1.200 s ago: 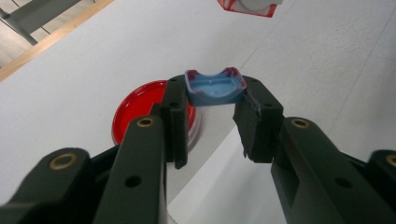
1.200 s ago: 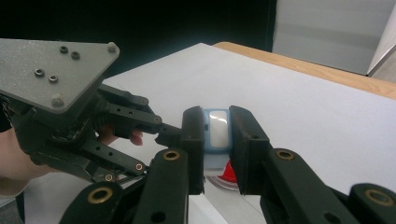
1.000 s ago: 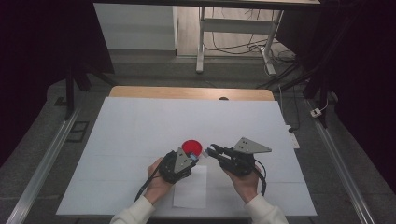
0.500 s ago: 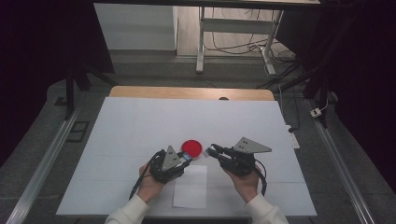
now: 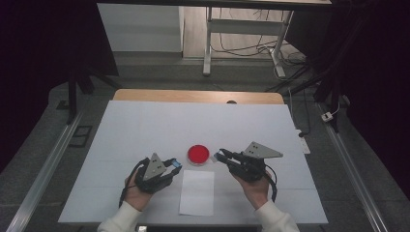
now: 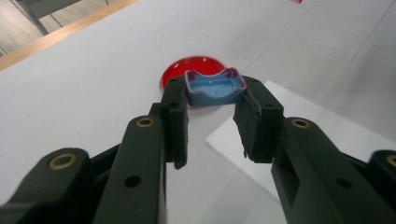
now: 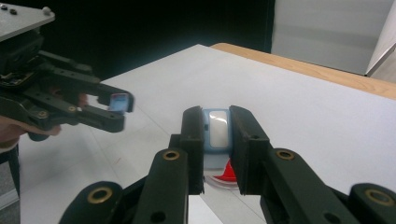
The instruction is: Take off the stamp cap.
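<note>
Low in the frame, the left gripper (image 6: 211, 122) is pinching a glossy blue plastic tray-shaped piece (image 6: 215, 88); the right gripper (image 7: 217, 140) is clamping a smooth blue-rimmed block (image 7: 218, 128). Between them, a round red dish (image 5: 198, 154) is sitting on the matte white table (image 5: 140, 130).

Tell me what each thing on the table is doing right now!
left gripper: shut on a blue cap, held above the table.
blue cap: open side showing, pinched between the jaws.
right gripper: shut on a small blue case.
small blue case: upright between the jaws.
red dish: flat on the table.
white paper: lying flat.
</note>
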